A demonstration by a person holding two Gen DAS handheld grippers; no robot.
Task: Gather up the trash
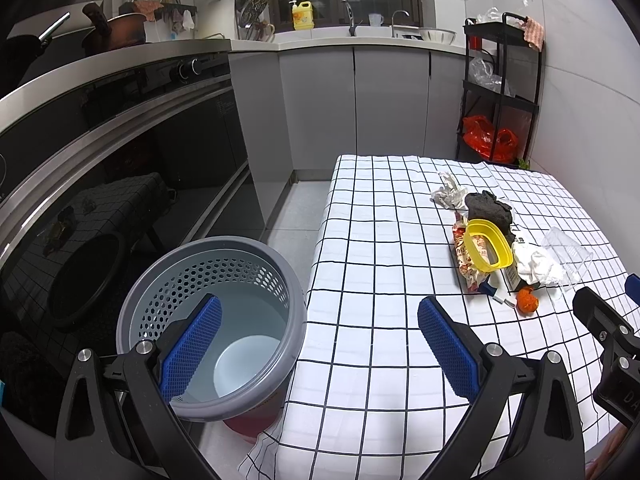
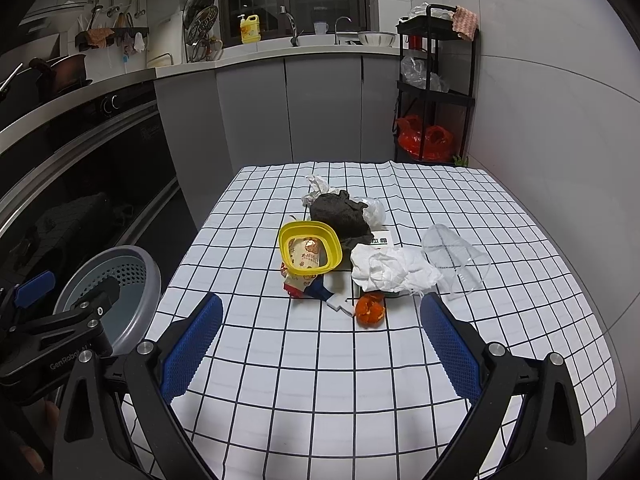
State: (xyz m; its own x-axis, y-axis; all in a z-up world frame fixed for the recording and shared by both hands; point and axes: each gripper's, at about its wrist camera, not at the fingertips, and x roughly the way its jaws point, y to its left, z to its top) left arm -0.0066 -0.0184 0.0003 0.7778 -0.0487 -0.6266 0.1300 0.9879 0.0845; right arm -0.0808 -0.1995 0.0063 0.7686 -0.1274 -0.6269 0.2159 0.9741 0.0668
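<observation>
Left wrist view: our left gripper [image 1: 320, 356] wide open, empty, straddling table edge. Bin [image 1: 212, 328] at 9 o'clock, on floor beside table [image 1: 360, 240], nothing visible inside. Trash pile [image 1: 504, 248] at 1 o'clock, well apart.

Right wrist view: our right gripper [image 2: 320, 354] wide open, empty. Orange peel [image 2: 370, 309] at 12 o'clock, nearest item, near fingertips. Tissue [image 2: 392, 268] and yellow lid [image 2: 310, 250] behind it. We judge right gripper nearer pile; straight forward reach suffices.
</observation>
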